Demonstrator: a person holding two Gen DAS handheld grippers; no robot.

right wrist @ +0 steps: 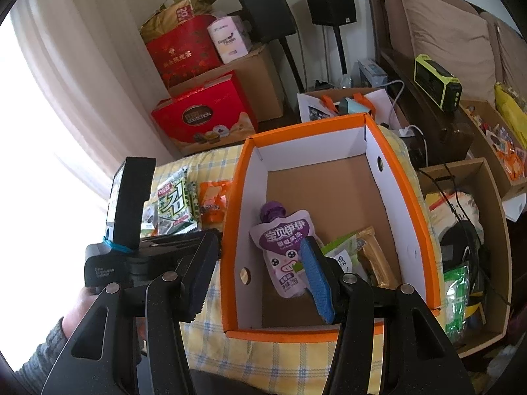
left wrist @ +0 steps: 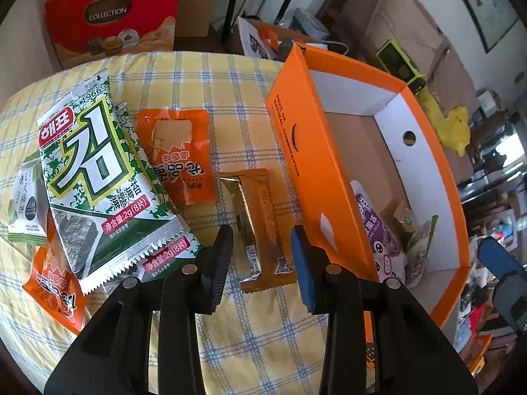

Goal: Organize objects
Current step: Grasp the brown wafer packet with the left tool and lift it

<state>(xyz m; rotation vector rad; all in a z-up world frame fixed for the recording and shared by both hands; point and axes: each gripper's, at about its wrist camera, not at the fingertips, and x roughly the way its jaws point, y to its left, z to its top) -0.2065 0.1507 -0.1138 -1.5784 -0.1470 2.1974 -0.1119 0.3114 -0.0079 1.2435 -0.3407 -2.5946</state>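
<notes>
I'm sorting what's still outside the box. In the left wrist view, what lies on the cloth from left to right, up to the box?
Green-and-white seaweed packet → orange sauce sachet → brown snack bar, between the left tool's fingers → orange box.

snack bar (left wrist: 260,227) left of box (left wrist: 306,151), pouch (right wrist: 290,250) inside
</notes>
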